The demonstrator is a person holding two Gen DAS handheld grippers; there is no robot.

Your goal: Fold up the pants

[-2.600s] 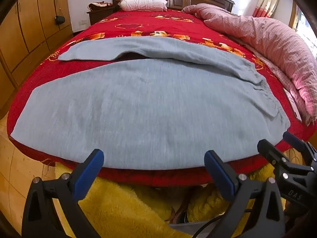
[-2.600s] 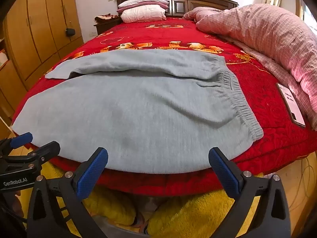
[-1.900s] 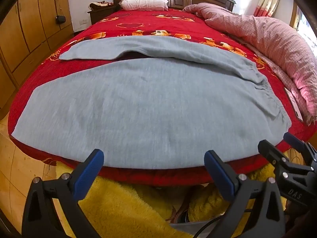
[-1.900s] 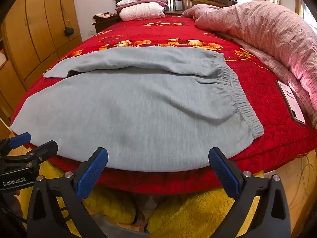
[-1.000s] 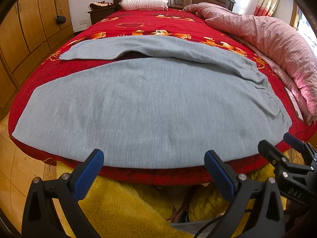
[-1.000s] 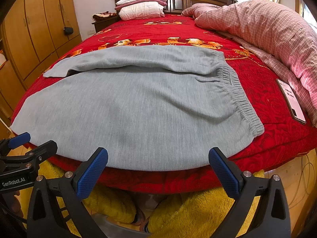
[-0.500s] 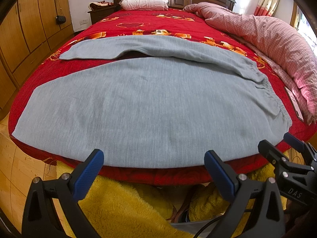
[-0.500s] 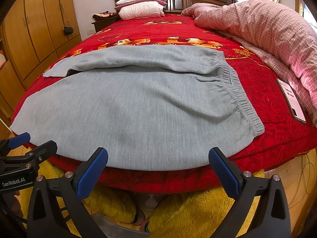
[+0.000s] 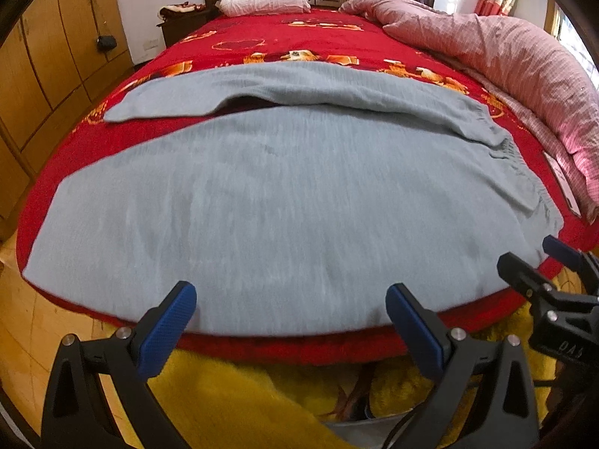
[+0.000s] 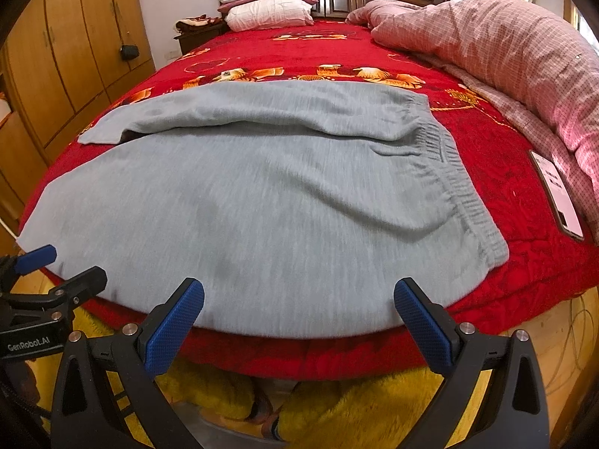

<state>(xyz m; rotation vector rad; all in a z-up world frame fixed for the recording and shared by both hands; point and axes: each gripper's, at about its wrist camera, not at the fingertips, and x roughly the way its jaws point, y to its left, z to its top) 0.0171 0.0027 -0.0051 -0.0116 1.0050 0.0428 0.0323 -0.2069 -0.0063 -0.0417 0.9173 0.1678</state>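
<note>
Your left gripper [image 9: 290, 308] hangs with its blue pads spread wide and nothing between them, just short of the near edge of the pants [image 9: 284, 202], and your right gripper [image 10: 299, 305] does the same further toward the waistband, also spread wide and empty. The grey pants lie flat across the foot of the bed [image 10: 337, 48], on its red cover: one leg runs along the near edge of the bed, the other lies behind it toward the headboard, and the waistband [image 10: 460, 191] sits at the right end. The near hem of the pants follows the bed's edge closely, with only a thin strip of red cover showing below it. Beyond the far leg the red cover lies bare up to the pillows [image 10: 269, 11]. Right of the waistband a phone [image 10: 558, 194] lies on the cover, apart from the pants, and past it a pink checked quilt [image 10: 505, 48] is heaped along that side of the bed. Left of the bed stands a wooden wardrobe [image 9: 45, 60]. In the right wrist view the body of your left gripper reads "GenRobot.AI"; in the left wrist view the lettering on your right gripper's body is too small to read with certainty.
</note>
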